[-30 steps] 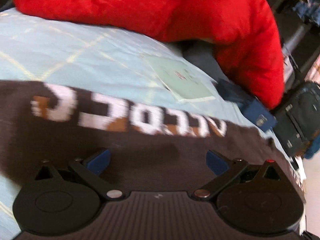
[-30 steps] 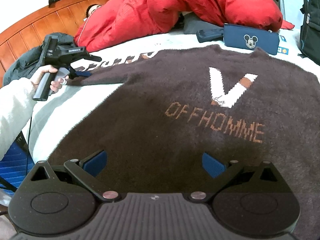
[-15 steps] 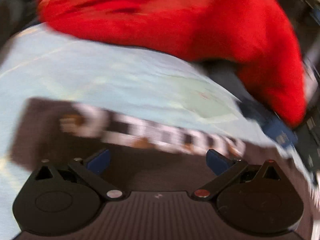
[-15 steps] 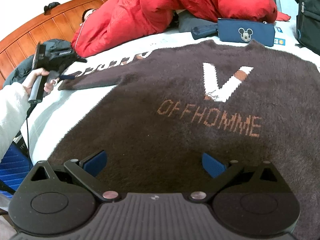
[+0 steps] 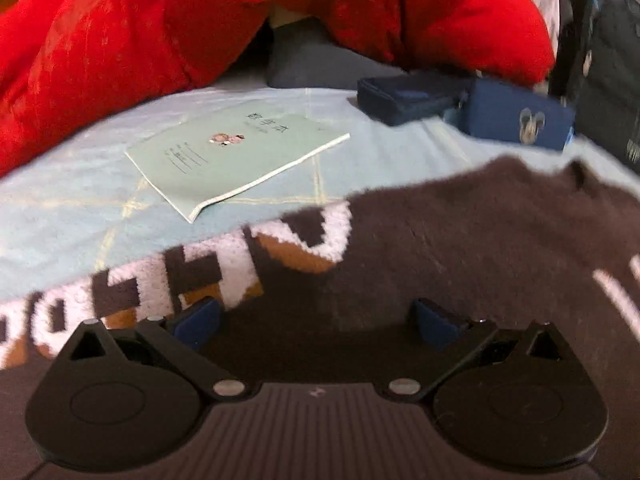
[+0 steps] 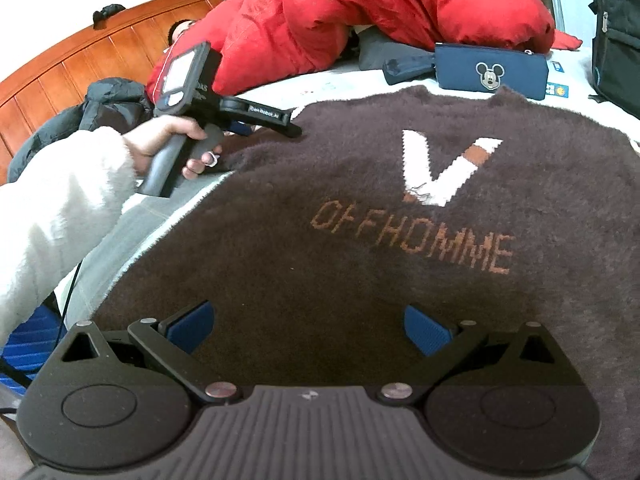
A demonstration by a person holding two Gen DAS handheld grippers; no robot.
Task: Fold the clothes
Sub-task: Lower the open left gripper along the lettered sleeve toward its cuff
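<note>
A dark brown fuzzy sweater (image 6: 360, 264) lies flat on the bed, front up, with a white V and orange "OFFHOMME" lettering. My right gripper (image 6: 308, 324) hovers open over its lower part, nothing between the blue pads. A hand holds my left gripper (image 6: 276, 126) low over the sweater's left sleeve, near the shoulder. In the left wrist view the left gripper (image 5: 316, 320) is open above the sleeve (image 5: 280, 280), whose white and orange letters run off to the left. The sleeve's cuff is hidden.
A pale green notebook (image 5: 236, 156) lies on the light blue bedsheet (image 5: 80, 208) just beyond the sleeve. A navy pencil case (image 6: 492, 72) and a red padded jacket (image 6: 380, 4) lie past the collar. A wooden headboard (image 6: 80, 64) stands at the far left, a black bag (image 6: 620, 32) at the right.
My left gripper has swept right along the sleeve from near the cuff to the shoulder, still open. The right gripper has barely moved.
</note>
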